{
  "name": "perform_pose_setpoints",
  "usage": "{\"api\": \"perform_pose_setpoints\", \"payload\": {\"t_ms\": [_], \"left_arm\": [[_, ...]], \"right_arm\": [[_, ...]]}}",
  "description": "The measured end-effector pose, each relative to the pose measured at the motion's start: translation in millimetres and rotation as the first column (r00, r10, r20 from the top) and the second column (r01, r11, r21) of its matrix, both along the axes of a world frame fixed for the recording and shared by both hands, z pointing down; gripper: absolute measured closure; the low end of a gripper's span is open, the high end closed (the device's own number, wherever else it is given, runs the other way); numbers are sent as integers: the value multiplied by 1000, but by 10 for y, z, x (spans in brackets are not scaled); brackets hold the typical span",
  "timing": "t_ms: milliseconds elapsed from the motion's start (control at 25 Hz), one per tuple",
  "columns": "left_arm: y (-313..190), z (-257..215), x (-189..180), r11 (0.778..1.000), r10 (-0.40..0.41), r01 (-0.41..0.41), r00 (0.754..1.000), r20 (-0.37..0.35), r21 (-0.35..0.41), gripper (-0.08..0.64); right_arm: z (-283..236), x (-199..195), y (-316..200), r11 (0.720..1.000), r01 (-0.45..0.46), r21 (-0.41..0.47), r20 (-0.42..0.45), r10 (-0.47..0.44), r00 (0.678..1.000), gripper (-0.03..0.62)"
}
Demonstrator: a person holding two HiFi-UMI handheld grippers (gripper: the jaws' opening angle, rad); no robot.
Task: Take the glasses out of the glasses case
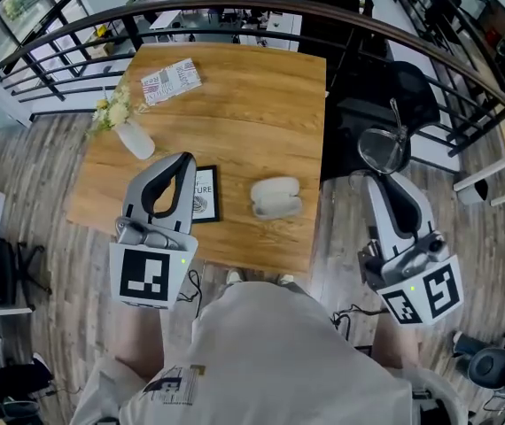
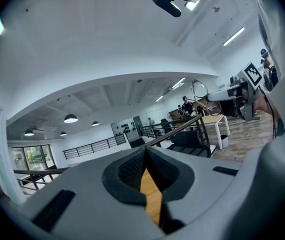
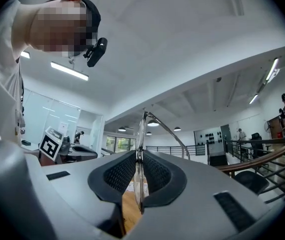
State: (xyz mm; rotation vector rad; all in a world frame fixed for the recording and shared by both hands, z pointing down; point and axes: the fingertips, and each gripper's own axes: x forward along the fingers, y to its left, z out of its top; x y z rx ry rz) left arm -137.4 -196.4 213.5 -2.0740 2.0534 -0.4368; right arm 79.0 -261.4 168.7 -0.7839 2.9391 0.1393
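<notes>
The white glasses case [image 1: 276, 197] lies on the wooden table [image 1: 244, 122] near its front edge; I cannot tell whether its lid is up. The thin-rimmed glasses [image 1: 381, 149] hang off the table's right side, over the floor, with my right gripper [image 1: 376, 181] shut on them. In the right gripper view one lens [image 3: 140, 134] stands edge-on between the pads and a temple arm [image 3: 168, 130] curves away. My left gripper [image 1: 184, 159] hovers over the table's front left, left of the case, shut with nothing in it [image 2: 145, 153].
A black-framed card [image 1: 205, 193] lies between the left gripper and the case. A white vase with flowers [image 1: 133, 137] and a patterned booklet [image 1: 171, 81] sit at the table's far left. A black office chair [image 1: 412, 96] stands right of the table, by the curved railing [image 1: 430, 47].
</notes>
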Motion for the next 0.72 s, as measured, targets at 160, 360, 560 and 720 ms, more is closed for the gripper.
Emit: {"api": "perform_pose_setpoints", "payload": {"t_ms": [160, 360, 560, 720], "left_arm": [[56, 147, 22, 999, -2, 1, 1000, -31, -37, 545], [75, 176, 36, 999, -9, 7, 999, -48, -45, 545], [110, 142, -9, 999, -11, 9, 998, -58, -34, 545], [136, 172, -38, 999, -17, 15, 998, -54, -44, 545]], "right_arm": [[148, -79, 37, 1000, 2, 7, -55, -2, 998, 526], [186, -118, 33, 1000, 23, 3, -74, -23, 997, 526], [199, -215, 52, 999, 50, 1, -84, -50, 995, 526], [221, -273, 46, 998, 63, -4, -85, -63, 994, 526]]}}
